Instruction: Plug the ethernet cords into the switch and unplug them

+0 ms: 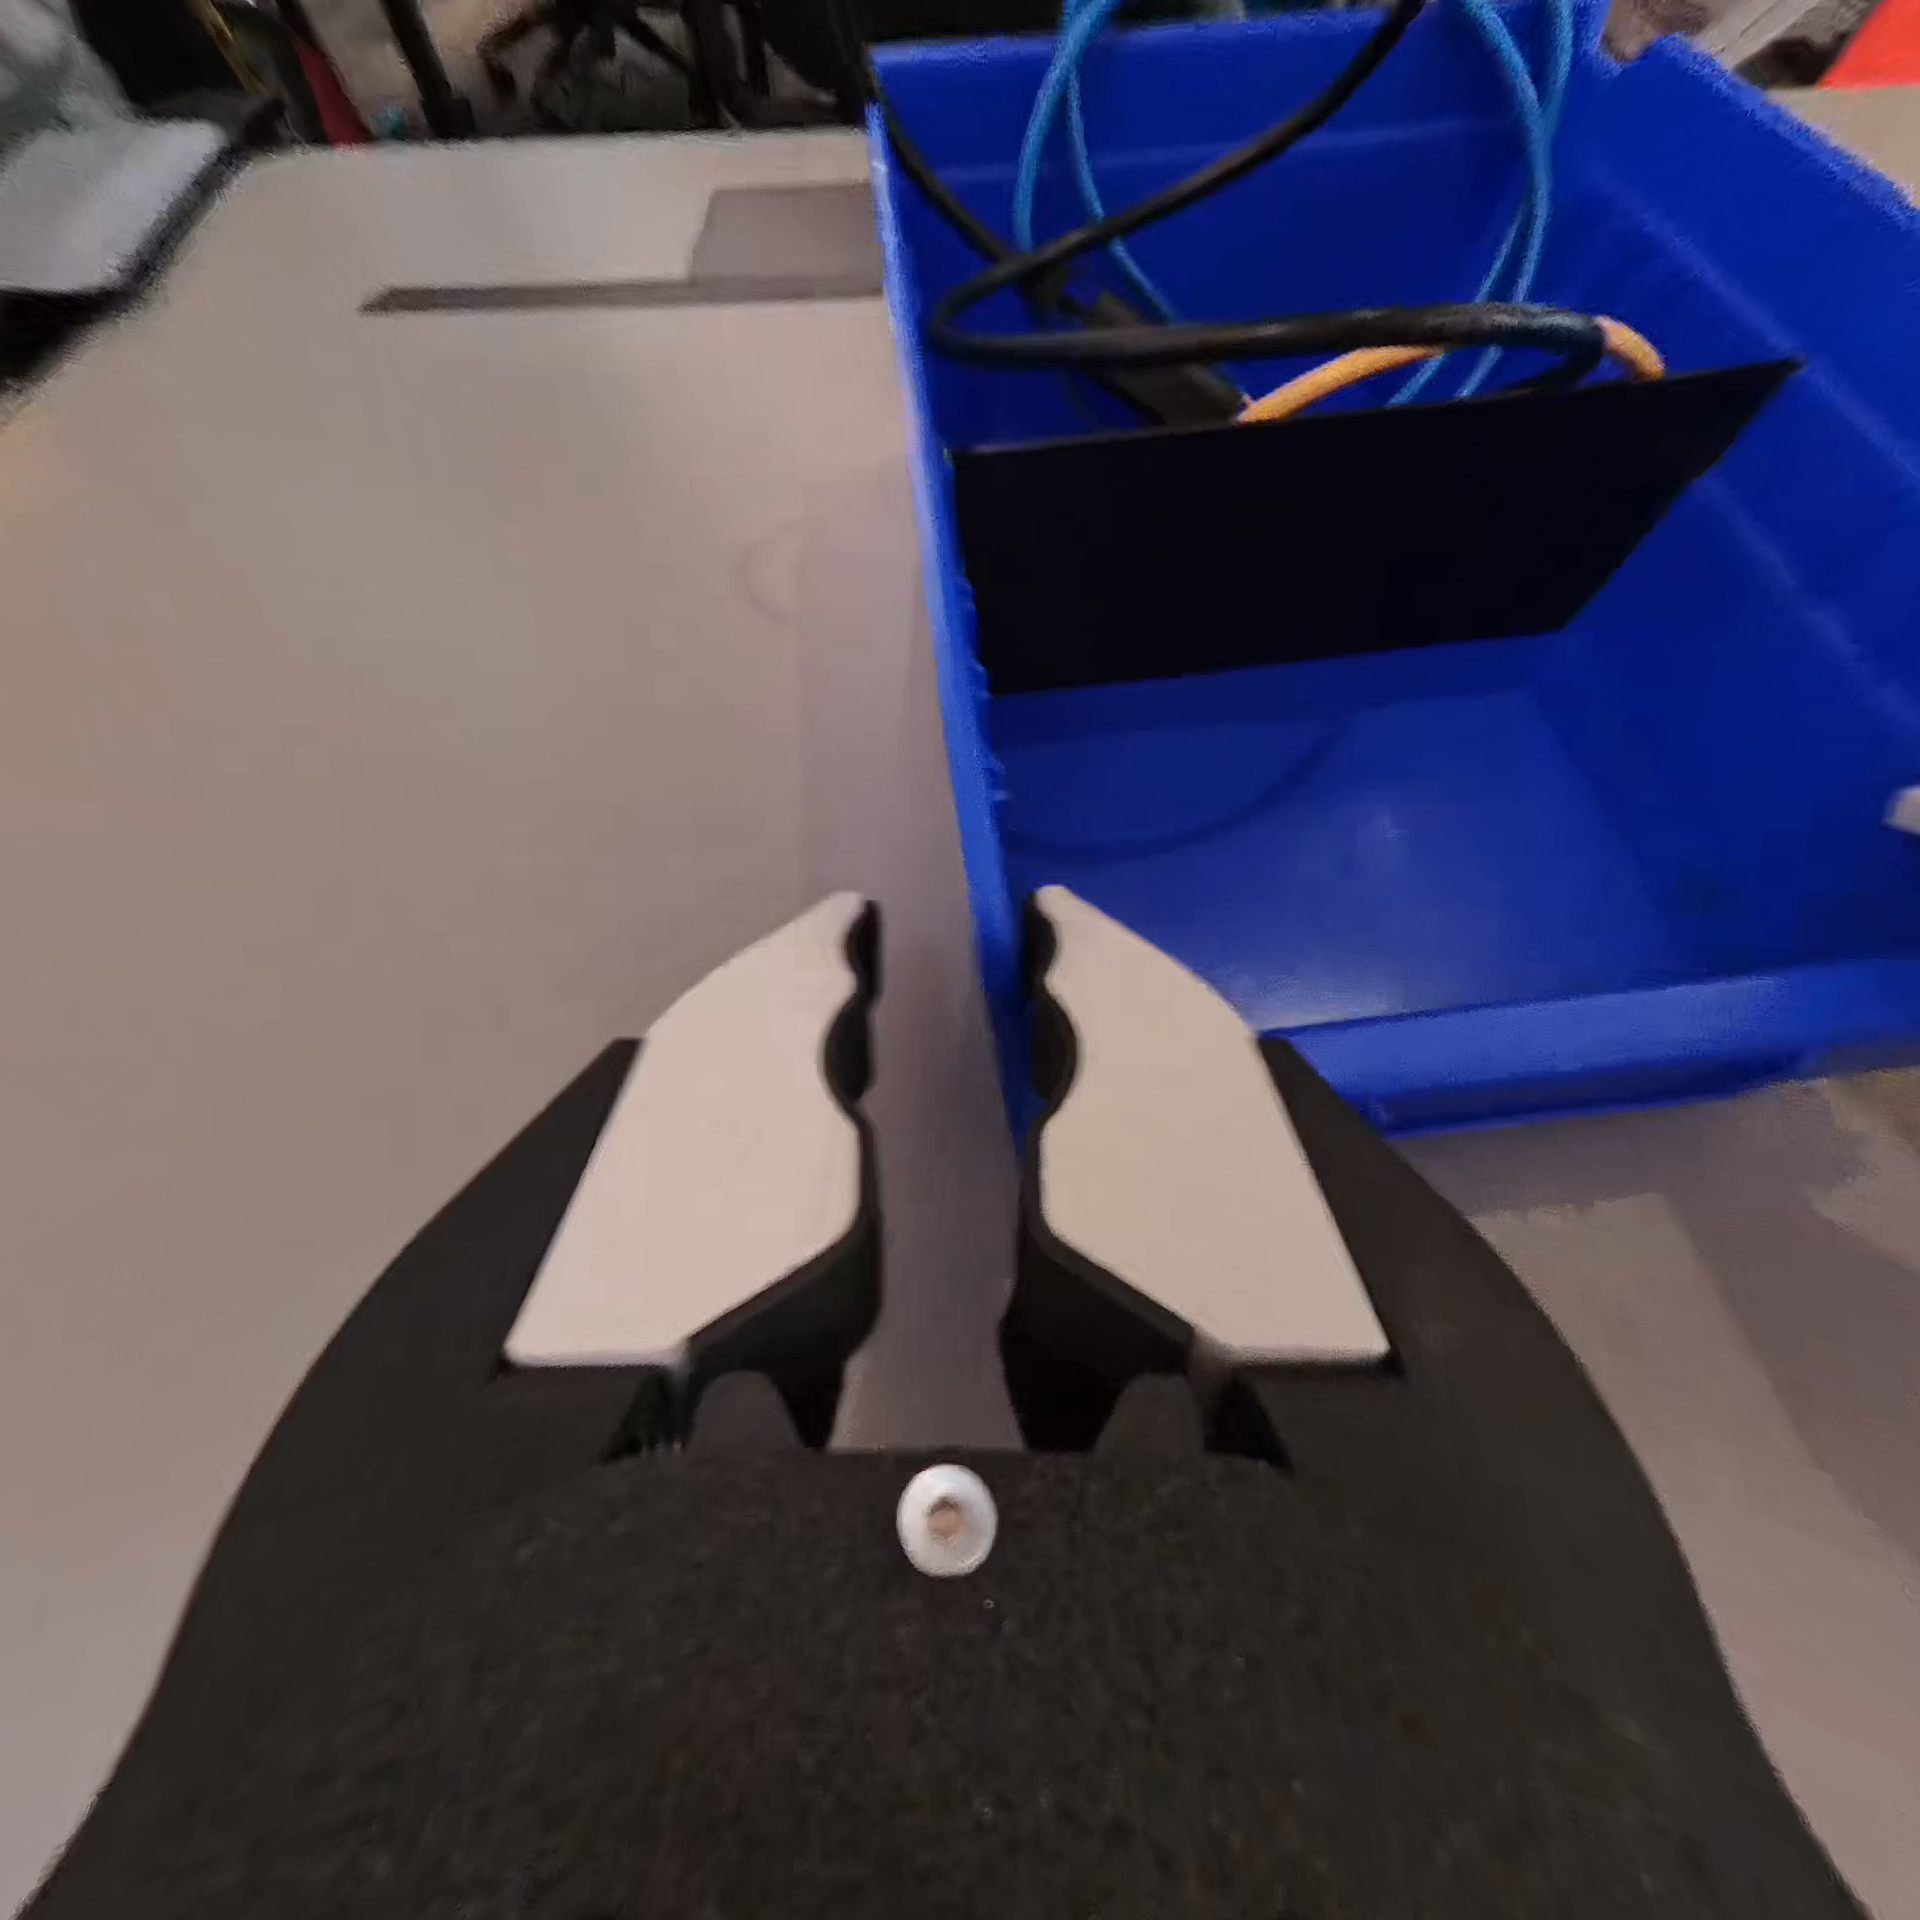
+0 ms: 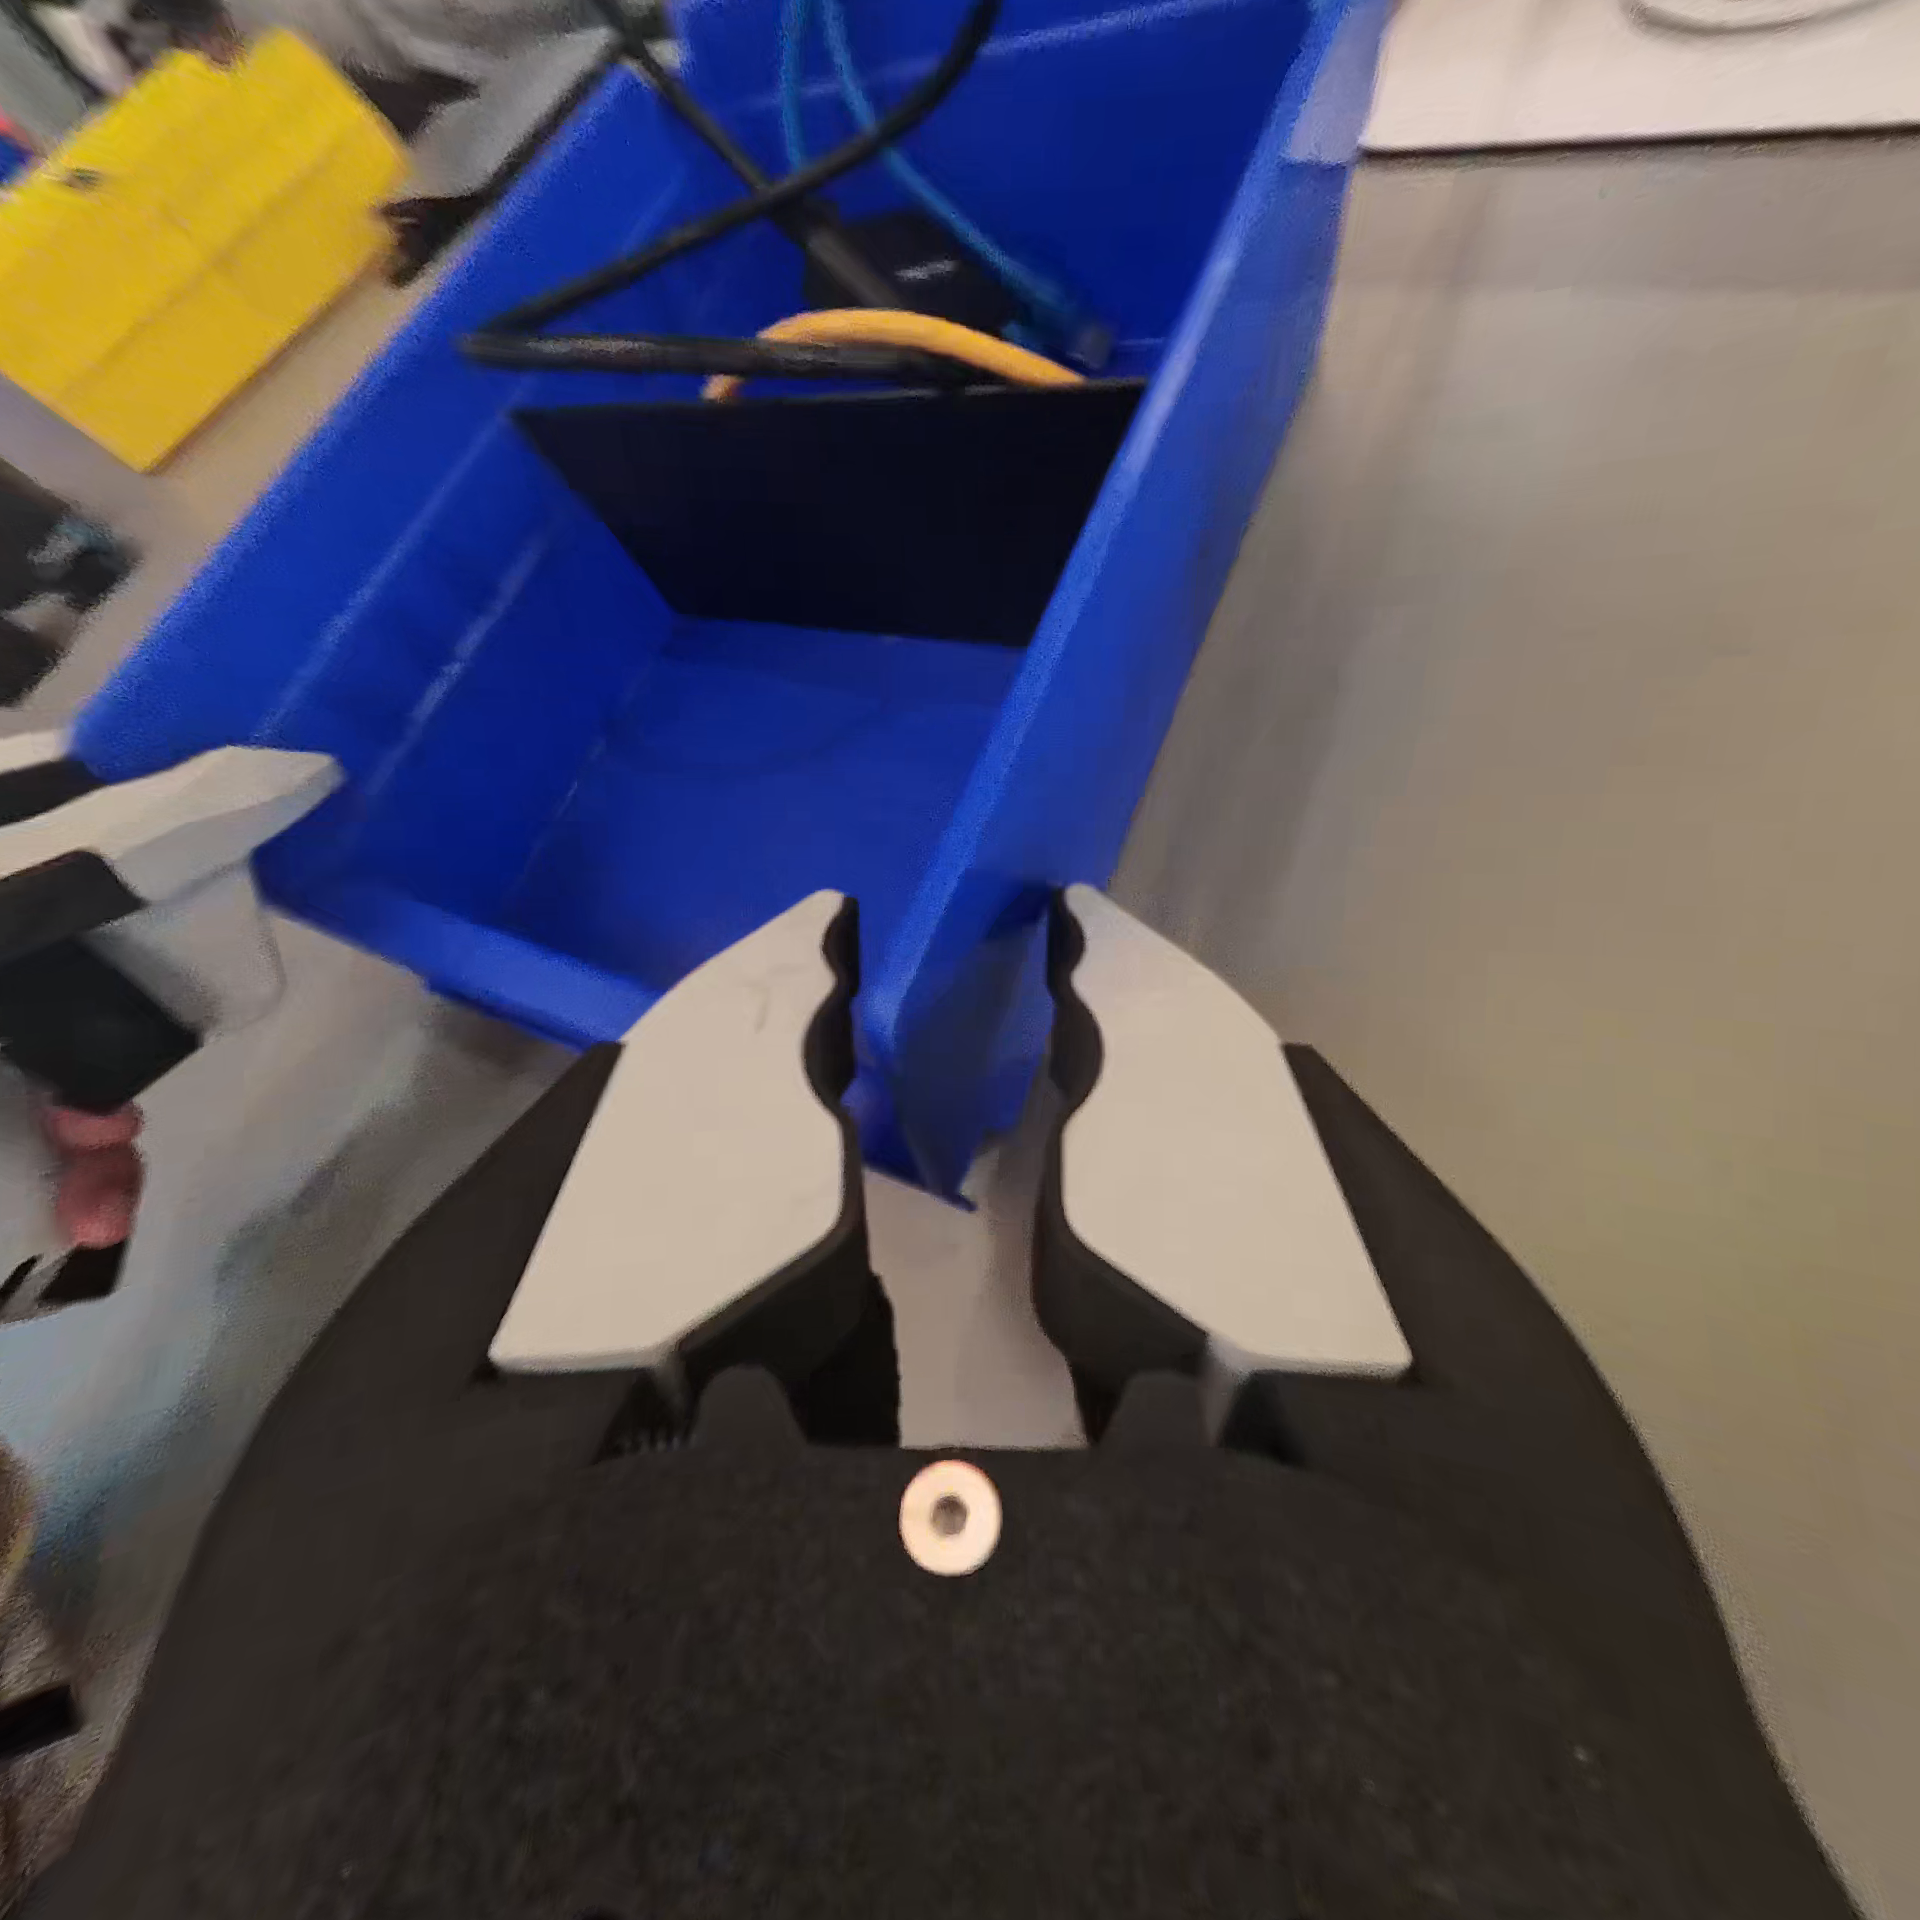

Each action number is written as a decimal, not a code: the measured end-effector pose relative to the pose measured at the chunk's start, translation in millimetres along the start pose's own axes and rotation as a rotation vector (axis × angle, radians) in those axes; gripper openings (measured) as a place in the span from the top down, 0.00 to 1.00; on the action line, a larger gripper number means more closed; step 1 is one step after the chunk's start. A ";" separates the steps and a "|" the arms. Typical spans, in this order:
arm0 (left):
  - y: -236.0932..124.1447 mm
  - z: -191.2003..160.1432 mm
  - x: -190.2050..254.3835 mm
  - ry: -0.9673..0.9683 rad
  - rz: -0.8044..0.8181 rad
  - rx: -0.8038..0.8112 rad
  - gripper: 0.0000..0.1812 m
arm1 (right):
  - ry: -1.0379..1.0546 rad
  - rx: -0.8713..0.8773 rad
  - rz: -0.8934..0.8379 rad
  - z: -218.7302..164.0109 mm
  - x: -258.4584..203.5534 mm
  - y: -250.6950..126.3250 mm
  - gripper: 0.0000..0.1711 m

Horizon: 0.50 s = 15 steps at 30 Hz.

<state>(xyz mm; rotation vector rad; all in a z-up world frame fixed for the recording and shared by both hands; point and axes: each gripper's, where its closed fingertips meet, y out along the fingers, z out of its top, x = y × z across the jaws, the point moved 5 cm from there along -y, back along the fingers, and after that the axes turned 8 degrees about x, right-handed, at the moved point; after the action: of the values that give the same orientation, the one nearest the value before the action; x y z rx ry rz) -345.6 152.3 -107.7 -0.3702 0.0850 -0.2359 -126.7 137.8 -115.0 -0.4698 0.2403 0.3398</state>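
A blue bin [image 1: 1455, 883] [image 2: 623, 779] stands on a grey table. A black divider [image 1: 1340, 530] [image 2: 831, 520] splits it. The far compartment holds the black switch [image 2: 914, 270], blue cords [image 1: 1049, 156] [image 2: 966, 239], a black cord [image 1: 1247, 338] [image 2: 644, 348] and an orange cord [image 1: 1351, 379] [image 2: 914, 332]. The near compartment is empty. My left gripper [image 1: 951, 914] is open, with its jaws either side of the bin's left wall near the front corner. My right gripper [image 2: 951, 914] is open, straddling the right wall's front corner. I cannot tell if either touches the wall.
The left gripper [image 2: 156, 831] shows in the right wrist view at the bin's front left corner, with a hand [image 2: 94, 1174] behind it. A yellow box [image 2: 187, 239] lies beyond the table's left edge. A white sheet [image 2: 1662, 94] lies at the far right.
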 end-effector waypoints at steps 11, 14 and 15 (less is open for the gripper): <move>-11.6 14.4 -64.2 -0.088 0.004 -0.019 0.99 | -0.088 0.079 -0.259 0.8 -76.9 15.4 0.94; -18.9 12.6 -103.1 -0.061 0.043 -0.005 0.99 | -0.102 0.075 -0.252 -4.1 -111.4 38.8 0.94; -20.2 11.0 -116.0 -0.054 0.049 -0.004 0.99 | -0.096 0.068 -0.236 -6.6 -121.5 47.8 0.94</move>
<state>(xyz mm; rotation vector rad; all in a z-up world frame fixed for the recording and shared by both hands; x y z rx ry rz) -461.0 166.1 -85.6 -0.3775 0.0409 -0.1770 -256.8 142.7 -103.2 -0.4083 0.1006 0.1224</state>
